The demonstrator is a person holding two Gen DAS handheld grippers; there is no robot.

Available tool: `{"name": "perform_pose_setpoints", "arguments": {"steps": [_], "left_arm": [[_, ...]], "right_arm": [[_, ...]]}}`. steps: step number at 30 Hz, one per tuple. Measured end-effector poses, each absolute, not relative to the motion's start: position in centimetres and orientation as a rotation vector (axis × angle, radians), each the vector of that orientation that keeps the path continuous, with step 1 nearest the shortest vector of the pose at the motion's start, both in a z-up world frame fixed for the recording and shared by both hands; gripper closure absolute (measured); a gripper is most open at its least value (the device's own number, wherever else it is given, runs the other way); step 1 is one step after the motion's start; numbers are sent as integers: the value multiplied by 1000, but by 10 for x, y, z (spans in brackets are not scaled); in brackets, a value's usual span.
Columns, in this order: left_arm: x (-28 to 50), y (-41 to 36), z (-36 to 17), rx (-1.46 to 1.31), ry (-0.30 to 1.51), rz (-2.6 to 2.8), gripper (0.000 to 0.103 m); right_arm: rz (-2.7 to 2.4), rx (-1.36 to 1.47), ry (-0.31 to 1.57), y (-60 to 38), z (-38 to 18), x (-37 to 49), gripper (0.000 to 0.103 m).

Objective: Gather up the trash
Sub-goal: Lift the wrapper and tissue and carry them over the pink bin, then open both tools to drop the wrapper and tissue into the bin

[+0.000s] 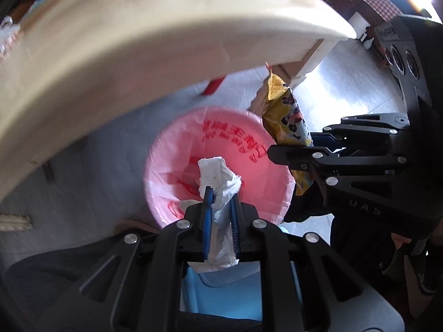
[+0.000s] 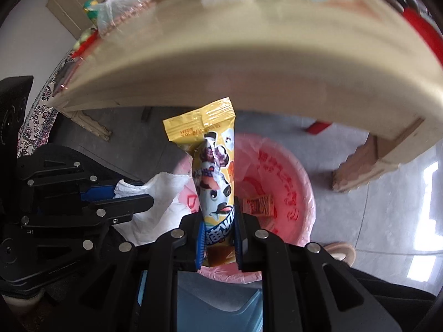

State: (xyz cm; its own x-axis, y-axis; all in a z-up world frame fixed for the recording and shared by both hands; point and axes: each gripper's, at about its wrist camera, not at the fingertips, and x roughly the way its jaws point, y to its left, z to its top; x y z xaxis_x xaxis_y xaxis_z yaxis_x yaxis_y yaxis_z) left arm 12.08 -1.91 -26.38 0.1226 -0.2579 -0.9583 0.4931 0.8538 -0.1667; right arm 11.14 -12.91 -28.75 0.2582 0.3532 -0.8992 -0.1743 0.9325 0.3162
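My left gripper is shut on a crumpled white tissue and holds it over the mouth of a bin lined with a pink bag. My right gripper is shut on a yellow snack wrapper with cartoon print, held upright over the same pink-lined bin. The wrapper and right gripper show at the right of the left wrist view. The tissue and left gripper show at the left of the right wrist view. A brown wrapper lies inside the bin.
A wooden table edge arches just above the bin; it also shows in the right wrist view, with clear plastic and other litter on top. A table leg stands right of the bin. Grey tiled floor surrounds it.
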Motion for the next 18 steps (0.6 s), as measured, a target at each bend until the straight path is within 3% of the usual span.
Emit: {"name": "perform_pose_setpoints", "arguments": {"steps": [18], "left_arm": [[163, -21, -357, 36, 1571, -477, 90]], "right_arm": [[329, 191, 1532, -132, -409, 139, 86]]}}
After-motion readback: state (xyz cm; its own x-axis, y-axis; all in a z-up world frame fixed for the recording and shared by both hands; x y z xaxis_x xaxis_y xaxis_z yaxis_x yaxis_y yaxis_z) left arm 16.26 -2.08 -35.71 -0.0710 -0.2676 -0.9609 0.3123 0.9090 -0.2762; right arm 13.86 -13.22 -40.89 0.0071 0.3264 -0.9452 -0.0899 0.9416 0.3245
